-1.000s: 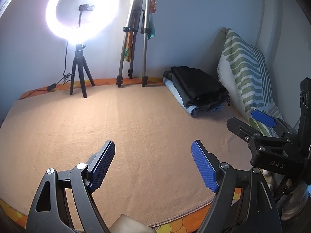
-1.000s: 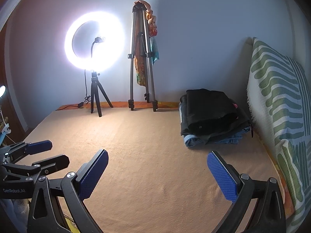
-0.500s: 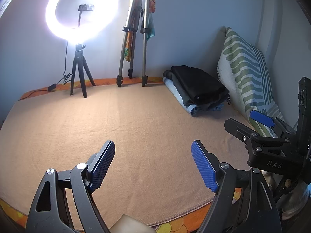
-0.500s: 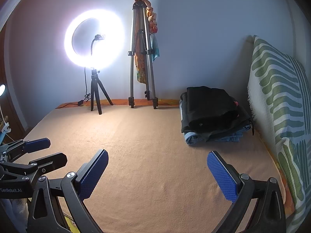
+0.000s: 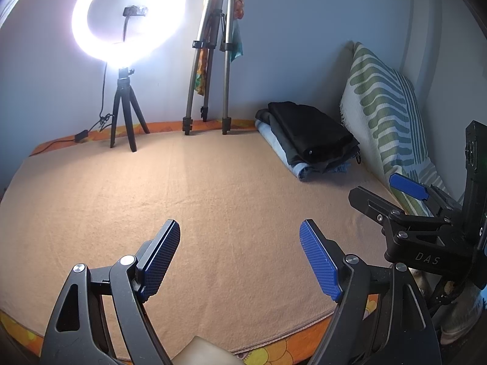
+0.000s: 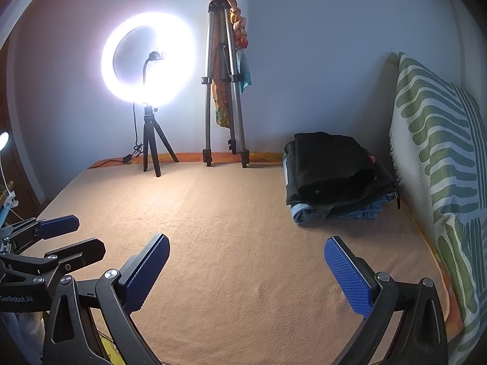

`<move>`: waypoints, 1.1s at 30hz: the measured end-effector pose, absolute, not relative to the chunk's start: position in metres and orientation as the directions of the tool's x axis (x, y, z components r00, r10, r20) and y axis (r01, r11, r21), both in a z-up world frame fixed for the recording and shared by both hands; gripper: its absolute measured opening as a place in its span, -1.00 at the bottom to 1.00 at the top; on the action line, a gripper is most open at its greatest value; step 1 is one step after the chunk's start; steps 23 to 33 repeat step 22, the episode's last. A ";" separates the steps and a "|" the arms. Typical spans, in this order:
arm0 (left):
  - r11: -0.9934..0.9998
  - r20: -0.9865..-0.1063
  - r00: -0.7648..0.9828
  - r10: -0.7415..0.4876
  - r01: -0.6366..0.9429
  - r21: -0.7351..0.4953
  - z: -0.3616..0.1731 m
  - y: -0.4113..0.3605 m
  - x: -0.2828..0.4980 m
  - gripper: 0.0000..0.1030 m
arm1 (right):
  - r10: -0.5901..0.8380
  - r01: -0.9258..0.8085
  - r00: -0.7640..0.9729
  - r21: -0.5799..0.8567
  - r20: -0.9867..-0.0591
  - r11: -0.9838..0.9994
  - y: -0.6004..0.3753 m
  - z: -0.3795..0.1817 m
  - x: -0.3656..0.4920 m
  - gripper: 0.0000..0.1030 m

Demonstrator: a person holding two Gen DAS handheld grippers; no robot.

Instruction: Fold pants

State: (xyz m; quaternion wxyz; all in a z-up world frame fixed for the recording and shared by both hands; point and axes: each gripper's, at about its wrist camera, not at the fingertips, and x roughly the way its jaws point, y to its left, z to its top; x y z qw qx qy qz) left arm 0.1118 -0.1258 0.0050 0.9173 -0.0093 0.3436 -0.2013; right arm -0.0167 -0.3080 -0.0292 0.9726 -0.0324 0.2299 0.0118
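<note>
The "DAS"-marked right gripper (image 5: 404,196) and "GenRobot.AI" left gripper (image 6: 65,237) hover released over the bed (image 5: 213,188); folded pants (image 6: 331,176) lie stacked at its far right corner.

Bed (image 5: 213,200) spread with a tan blanket (image 6: 243,228), orange patterned sheet (image 5: 274,349) showing at the near and far edges. Straight beyond the jaws, bare blanket. Farther off and right of the jaws, a stack of folded pants (image 6: 331,173), black on top, light blue at the bottom. Right of that, a green-striped pillow (image 6: 441,167) propped upright. Far beyond the jaws to the left, a ring light tripod (image 5: 124,121) and a silver tripod (image 5: 210,76) at the wall.
</note>
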 end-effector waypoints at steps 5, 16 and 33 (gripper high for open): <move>0.919 -0.624 0.687 -0.374 0.364 -0.150 0.006 -0.126 0.112 0.58 | 0.009 -0.040 0.893 -0.059 -0.450 0.997 -0.307 -0.030 -0.017 1.00; 0.925 -0.631 0.685 -0.364 0.347 -0.157 0.001 -0.122 0.113 0.58 | 0.010 -0.046 0.888 -0.068 -0.461 0.997 -0.303 -0.033 -0.017 1.00; 0.926 -0.624 0.695 -0.357 0.349 -0.142 0.002 -0.121 0.111 0.58 | 0.009 -0.047 0.884 -0.069 -0.468 0.996 -0.303 -0.034 -0.015 1.00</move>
